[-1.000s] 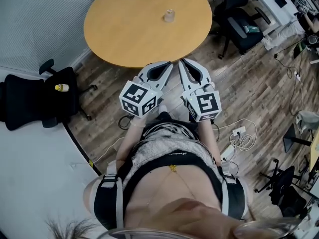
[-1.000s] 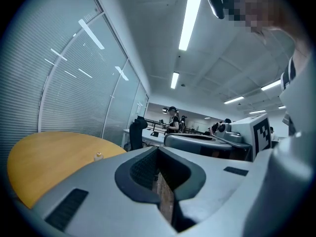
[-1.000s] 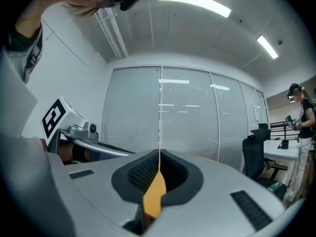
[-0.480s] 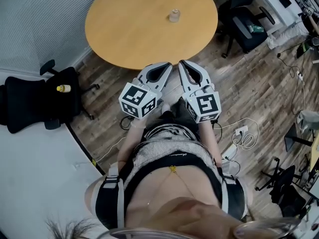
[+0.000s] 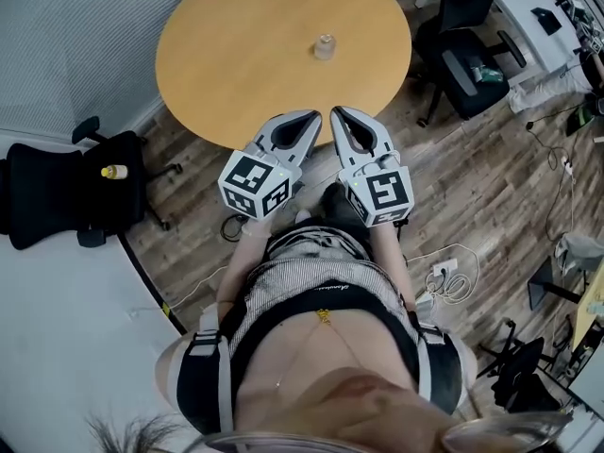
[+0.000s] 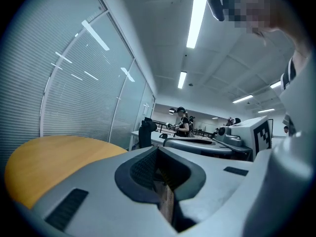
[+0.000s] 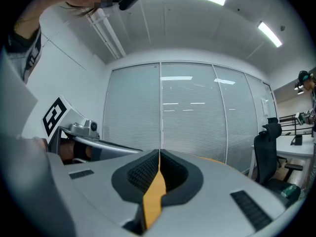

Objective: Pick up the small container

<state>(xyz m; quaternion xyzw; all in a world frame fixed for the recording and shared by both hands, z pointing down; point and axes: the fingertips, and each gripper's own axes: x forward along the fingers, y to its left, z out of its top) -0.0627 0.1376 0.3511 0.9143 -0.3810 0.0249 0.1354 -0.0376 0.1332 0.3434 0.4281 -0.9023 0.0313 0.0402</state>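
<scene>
Head view: small container [image 5: 324,46] stands alone on the round tabletop [image 5: 236,59], past its middle toward the far side; left gripper [image 5: 306,121] and right gripper [image 5: 340,118] sit side by side over the near edge, tips converging; container lies straight ahead of both, well apart, roughly on the line between the tips; neither hand is clearly nearer, though I'd judge the right one's axis passes closer; container too small to read a long axis, looks upright.

Left gripper view: left gripper [image 6: 157,149] has jaws together, only a thin slit, nothing in it; tabletop [image 6: 54,157] off to the left; container not in frame.

Right gripper view: right gripper [image 7: 159,154] fully closed and empty; tabletop [image 7: 153,196] shows through the slit; container not in frame.

Judgement: either gripper must open before reaching forward across the tabletop.
</scene>
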